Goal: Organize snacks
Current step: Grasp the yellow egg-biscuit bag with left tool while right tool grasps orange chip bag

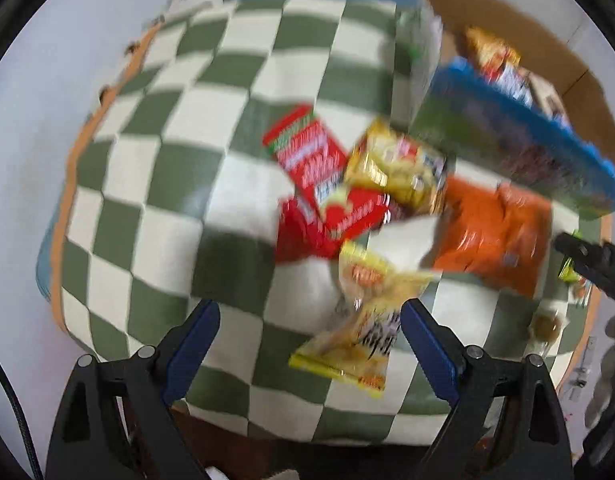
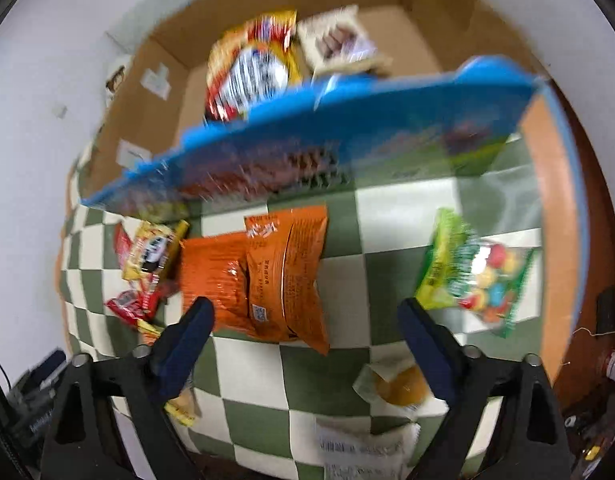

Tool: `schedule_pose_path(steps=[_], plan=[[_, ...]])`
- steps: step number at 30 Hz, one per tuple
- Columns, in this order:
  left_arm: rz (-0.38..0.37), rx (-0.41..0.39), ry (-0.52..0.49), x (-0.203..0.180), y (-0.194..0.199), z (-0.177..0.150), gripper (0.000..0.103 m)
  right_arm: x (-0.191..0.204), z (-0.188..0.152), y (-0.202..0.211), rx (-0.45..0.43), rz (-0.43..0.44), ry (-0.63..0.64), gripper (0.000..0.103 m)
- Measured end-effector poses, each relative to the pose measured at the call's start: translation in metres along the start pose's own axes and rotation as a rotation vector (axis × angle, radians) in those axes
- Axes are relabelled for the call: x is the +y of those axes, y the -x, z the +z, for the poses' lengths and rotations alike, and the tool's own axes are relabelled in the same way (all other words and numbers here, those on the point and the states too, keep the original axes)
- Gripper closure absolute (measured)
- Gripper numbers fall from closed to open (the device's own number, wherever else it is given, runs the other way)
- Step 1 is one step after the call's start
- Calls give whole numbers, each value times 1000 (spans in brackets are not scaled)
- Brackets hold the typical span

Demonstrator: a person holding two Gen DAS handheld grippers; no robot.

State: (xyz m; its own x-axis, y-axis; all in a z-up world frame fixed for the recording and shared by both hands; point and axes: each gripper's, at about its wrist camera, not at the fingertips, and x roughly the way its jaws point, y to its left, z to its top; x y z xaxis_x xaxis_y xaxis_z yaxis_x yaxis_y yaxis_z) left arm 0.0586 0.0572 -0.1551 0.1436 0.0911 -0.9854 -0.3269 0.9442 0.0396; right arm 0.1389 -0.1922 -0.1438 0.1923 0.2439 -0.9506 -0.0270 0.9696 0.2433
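Observation:
Snack packets lie on a green-and-white checkered cloth. In the left wrist view there are red packets, a yellow packet, an orange bag and a yellow packet just ahead of my open, empty left gripper. A large blue-edged bag lies blurred over the near edge of a cardboard box; nothing visibly holds it. My right gripper is open and empty over the orange bag. The box holds a red-yellow packet and a pale packet.
A green candy bag, a round yellow bun packet and a white labelled packet lie on the cloth near my right gripper. The right gripper's black body shows at the left view's right edge. White walls surround the table.

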Motion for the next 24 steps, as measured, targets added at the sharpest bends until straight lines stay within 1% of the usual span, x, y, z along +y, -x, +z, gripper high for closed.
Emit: schedule_pose_path(steps=[1,3,6,8,9,10,11,12,14,17,20,22,23,24], plan=[[-12,20,-17,-4,-6,-3,11,3,1,-10,18,-8,4,22],[-6,42,-70,-18,-18,-8,11,10,4,-32,52,-17,16,22],[-22,108,-152,-43,-43,-9,11,20,4,-57,85,-48,40,22],[-54,129,-183,-54,-53,-10,11,26,4,-72,111,-63,58,30],[-69,130,-186,-59,-57,-10,21,28,3,-77,117,-84,69,34],[-76,130,-181,-61,-59,-10,35,30,2,-80,119,-91,76,41],[-82,134,-170,-62,-61,-10,41,30,0,-81,121,-99,87,46],[-94,138,-145,-60,-64,-11,51,30,-3,-80,123,-113,100,50],[-105,136,-113,-56,-65,-12,52,25,-10,-77,140,-118,109,52],[-114,153,-97,-52,-70,-14,52,19,-26,-73,190,-122,135,52],[-109,204,-102,-50,-86,-20,52,16,-38,-74,220,-126,149,51],[-105,200,-98,-49,-89,-24,52,14,-39,-76,215,-125,117,38],[-116,197,-80,-46,-89,-26,54,13,-39,-79,211,-131,102,38],[-128,195,-52,-42,-89,-28,60,12,-39,-80,193,-137,99,38]])
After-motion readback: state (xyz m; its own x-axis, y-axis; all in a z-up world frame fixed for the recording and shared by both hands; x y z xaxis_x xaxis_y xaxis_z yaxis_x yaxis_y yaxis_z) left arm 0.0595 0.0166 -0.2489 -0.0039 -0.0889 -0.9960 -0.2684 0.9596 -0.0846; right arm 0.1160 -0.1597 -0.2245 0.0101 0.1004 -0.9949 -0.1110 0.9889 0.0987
